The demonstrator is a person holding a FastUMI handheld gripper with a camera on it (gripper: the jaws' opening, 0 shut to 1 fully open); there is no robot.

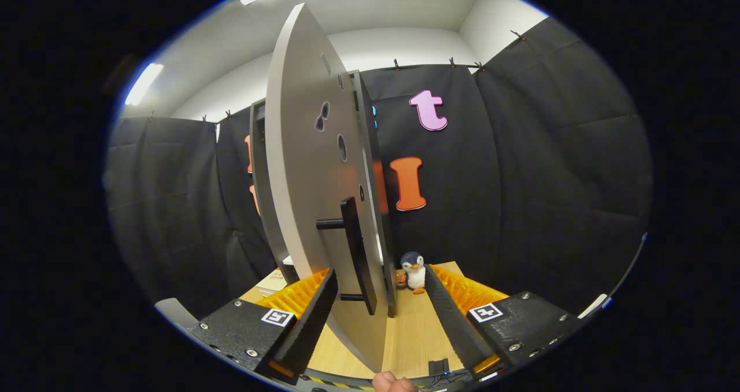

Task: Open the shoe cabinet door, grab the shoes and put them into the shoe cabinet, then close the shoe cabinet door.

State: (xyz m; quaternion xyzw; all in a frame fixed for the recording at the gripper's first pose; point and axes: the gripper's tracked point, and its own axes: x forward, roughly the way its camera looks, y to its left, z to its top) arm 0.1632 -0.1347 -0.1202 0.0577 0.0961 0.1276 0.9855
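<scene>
**Door swung out, shoes not yet stowed**

The shoe cabinet door (312, 195) stands open, edge-on between the fingers of the hand-held gripper (378, 317), with its black handle (355, 253) just ahead of them. The fingers are spread apart and, as far as this angle lets me judge, press on nothing. The shoe cabinet (261, 195) sits behind the door on the wooden surface (416, 328), left of a toy penguin (413, 272). Opening seems done or nearly so; grabbing the shoes, putting them in and closing the door remain.
</scene>
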